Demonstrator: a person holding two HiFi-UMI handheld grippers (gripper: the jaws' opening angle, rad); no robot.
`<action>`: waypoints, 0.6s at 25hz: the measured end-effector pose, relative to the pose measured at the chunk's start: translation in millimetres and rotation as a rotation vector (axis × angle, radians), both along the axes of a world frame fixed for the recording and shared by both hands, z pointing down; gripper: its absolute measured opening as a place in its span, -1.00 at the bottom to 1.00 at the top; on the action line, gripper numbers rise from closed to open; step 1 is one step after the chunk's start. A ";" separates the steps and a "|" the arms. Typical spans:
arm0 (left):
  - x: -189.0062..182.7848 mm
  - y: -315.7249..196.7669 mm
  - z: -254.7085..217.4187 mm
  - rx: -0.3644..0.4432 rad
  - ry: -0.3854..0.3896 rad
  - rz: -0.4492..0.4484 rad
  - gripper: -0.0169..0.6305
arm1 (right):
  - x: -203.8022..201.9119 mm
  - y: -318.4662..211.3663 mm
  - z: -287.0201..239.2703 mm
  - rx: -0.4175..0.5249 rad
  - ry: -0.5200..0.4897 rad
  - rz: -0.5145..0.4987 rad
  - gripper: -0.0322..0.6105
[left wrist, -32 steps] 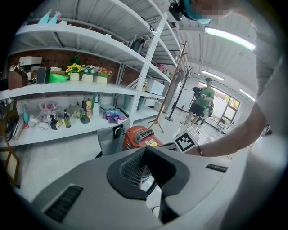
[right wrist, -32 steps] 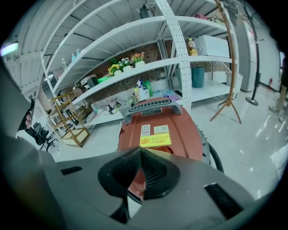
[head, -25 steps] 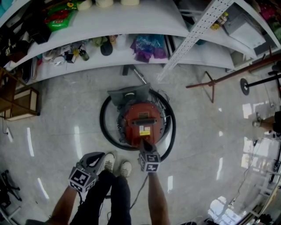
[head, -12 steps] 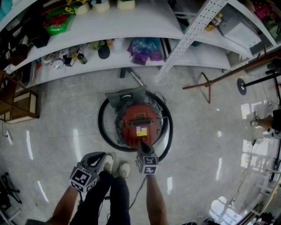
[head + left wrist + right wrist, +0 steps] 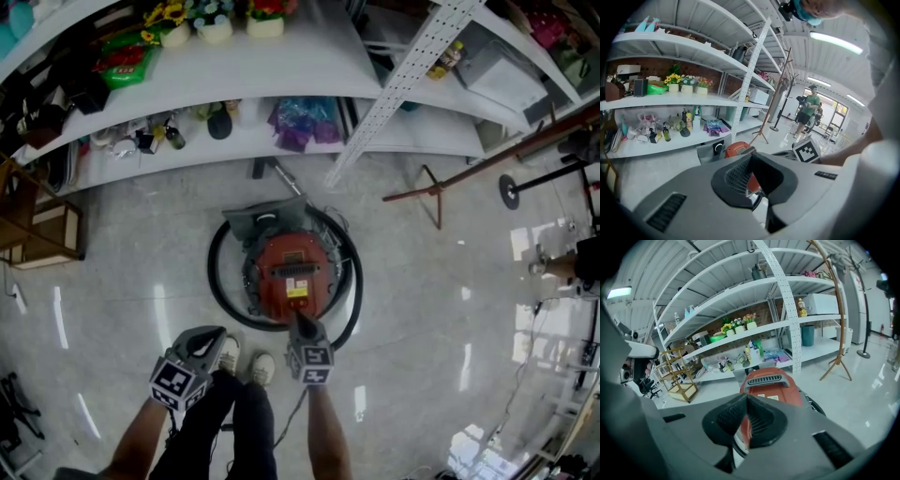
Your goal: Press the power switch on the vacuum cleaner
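In the head view, the vacuum cleaner [image 5: 292, 272] is seen standing on the pale floor [image 5: 450, 319], ringed by its black hose [image 5: 214, 277], just in front of the bottom shelf [image 5: 281, 141]. The right gripper [image 5: 299, 319] is held with its tip over the near edge of the red body; contact cannot be told. The left gripper [image 5: 210, 339] is held apart from the machine, above the person's shoes [image 5: 247, 359]. Open floor is shown to the left and right of the hose, with a wooden coat stand [image 5: 441, 192] well off to the right.

In the left gripper view, the left gripper [image 5: 749, 161] is shown with its jaws closed tip to tip and nothing between them. The vacuum cleaner [image 5: 736, 148] is seen beyond them.

In the right gripper view, the right gripper [image 5: 746, 401] is likewise shown with jaws pressed together and empty. The vacuum cleaner [image 5: 771, 383] lies directly beyond the tips, its vent grille facing the camera, with bare floor to its right up to the coat stand [image 5: 836, 315].
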State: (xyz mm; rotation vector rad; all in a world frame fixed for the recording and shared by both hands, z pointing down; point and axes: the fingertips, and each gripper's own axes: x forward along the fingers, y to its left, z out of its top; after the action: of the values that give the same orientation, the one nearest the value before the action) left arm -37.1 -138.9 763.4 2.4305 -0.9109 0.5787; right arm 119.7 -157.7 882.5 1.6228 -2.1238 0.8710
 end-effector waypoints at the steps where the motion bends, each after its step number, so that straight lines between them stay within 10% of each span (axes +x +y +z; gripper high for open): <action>1: 0.6 -1.0 -2.9 0.003 0.002 -0.001 -0.92 | -0.9 0.2 -5.3 0.006 -0.004 0.000 -0.86; 15: 11.5 -2.3 -39.4 0.034 0.019 0.004 -0.92 | -6.9 11.6 -81.4 0.076 -0.020 -0.007 -0.86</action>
State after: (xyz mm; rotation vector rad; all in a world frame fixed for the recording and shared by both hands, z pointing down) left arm -25.6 -141.2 723.9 2.4650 -0.9150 0.5446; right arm 112.7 -146.1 801.1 1.6491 -2.2002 0.8164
